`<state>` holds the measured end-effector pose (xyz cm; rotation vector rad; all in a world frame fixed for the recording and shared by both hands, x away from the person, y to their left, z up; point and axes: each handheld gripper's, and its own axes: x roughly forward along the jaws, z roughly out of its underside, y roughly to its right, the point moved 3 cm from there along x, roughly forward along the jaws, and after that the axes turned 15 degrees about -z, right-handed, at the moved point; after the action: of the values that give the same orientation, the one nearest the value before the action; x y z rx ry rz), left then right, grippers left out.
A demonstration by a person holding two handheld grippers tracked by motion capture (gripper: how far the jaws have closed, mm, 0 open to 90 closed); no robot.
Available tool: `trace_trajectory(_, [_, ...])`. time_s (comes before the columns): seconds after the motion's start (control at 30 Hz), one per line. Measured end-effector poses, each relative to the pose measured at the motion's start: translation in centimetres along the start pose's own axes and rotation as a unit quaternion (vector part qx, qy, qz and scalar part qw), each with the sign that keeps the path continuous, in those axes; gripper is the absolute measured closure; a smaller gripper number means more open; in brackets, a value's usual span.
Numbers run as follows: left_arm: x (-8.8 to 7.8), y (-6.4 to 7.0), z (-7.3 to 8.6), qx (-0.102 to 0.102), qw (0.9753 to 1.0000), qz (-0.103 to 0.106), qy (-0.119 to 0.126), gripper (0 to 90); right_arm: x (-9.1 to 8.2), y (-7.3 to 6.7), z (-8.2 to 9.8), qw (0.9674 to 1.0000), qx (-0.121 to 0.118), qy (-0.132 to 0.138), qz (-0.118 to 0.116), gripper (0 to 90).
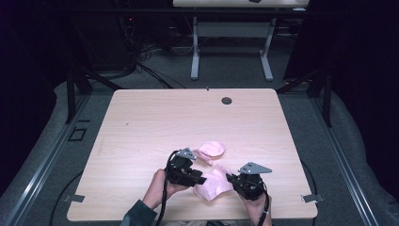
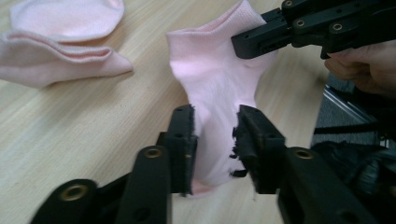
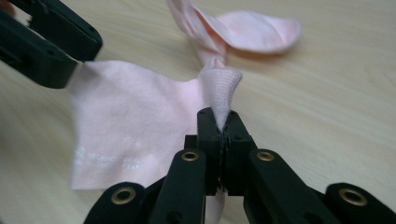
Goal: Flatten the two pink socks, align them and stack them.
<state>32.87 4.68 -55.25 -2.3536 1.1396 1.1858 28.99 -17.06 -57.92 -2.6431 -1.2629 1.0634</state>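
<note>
- My right gripper (image 1: 229,177) sits at about 5 o'clock on the table (image 1: 141,122), near the front edge, and its jaws are pinched tight on the ribbed cuff of a pink sock (image 1: 212,184).
- In the right gripper view that sock (image 3: 135,126) spreads flat to 9 o'clock of the jaws, small white lettering showing on it, and the cuff rises bunched out of the closed tips.
- My left gripper (image 1: 203,179) is at about 6 o'clock on the table, just left of the right one, with the sock lying between the two.
- In the left gripper view the jaws of my left gripper (image 2: 215,142) stand partly apart with the sock (image 2: 215,84) running down between them. The left pad lies against the fabric; there is a narrow gap at the right pad, so I read no firm hold there.
- In the same view the right gripper (image 2: 247,42) grips the sock's far corner at 1 o'clock, with the hand (image 2: 364,65) that holds it behind.
- A second pink sock (image 1: 210,150) lies loosely folded on the table just beyond the left gripper, towards 12 o'clock from the held one, close to it; whether the two touch I cannot tell.
- In the left gripper view this second sock (image 2: 60,42) lies at 10 o'clock, apart from the jaws.
- A small round grommet (image 1: 227,100) sits near the table's far edge at 12 o'clock.
</note>
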Motion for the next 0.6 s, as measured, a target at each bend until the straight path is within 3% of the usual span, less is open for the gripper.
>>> trace_trajectory(0.03, [0.5, -0.4, 0.6, -0.013, 0.9997, -0.018, -0.003, 54.8, 0.2, 0.5, 0.5, 0.9999, 0.003, -0.008, 0.012, 87.8])
trace_trajectory(0.1, [0.7, -0.6, 0.9, -0.024, 0.9995, -0.019, -0.006, 52.9, 0.2, 0.7, 0.7, 0.9998, 0.003, -0.013, 0.013, 87.7])
trace_trajectory(0.13, [0.9, -0.9, 1.5, -0.032, 0.9986, -0.039, -0.015, 49.0, 0.3, 0.8, 0.9, 0.9997, 0.005, -0.015, 0.018, 86.4])
trace_trajectory(0.23, [1.0, -1.0, 2.0, -0.049, 0.9976, -0.044, -0.02, 48.1, 0.4, 0.8, 0.9, 0.9997, 0.006, -0.016, 0.018, 83.1])
trace_trajectory(0.27, [1.1, -0.8, 2.4, -0.053, 0.9962, -0.062, -0.029, 48.2, 0.4, 0.9, 0.9, 0.9994, 0.003, -0.024, 0.025, 78.4])
trace_trajectory(0.3, [1.1, -0.8, 2.4, -0.053, 0.9962, -0.062, -0.029, 48.3, 0.4, 0.9, 0.9, 0.9994, 0.003, -0.024, 0.025, 78.4])
trace_trajectory(0.37, [1.3, -0.5, 2.9, -0.052, 0.9947, -0.078, -0.041, 48.1, 0.2, 1.1, 1.0, 0.9994, 0.007, -0.027, 0.022, 67.8])
trace_trajectory(0.47, [1.0, 0.1, 3.4, -0.047, 0.9942, -0.086, -0.042, 48.2, -0.1, 1.4, 0.9, 0.9994, 0.008, -0.024, 0.023, 62.0])
trace_trajectory(0.6, [1.0, 0.6, 3.6, -0.042, 0.9934, -0.096, -0.047, 49.6, -1.0, 2.7, -0.3, 0.9992, 0.001, -0.03, 0.028, 54.7])
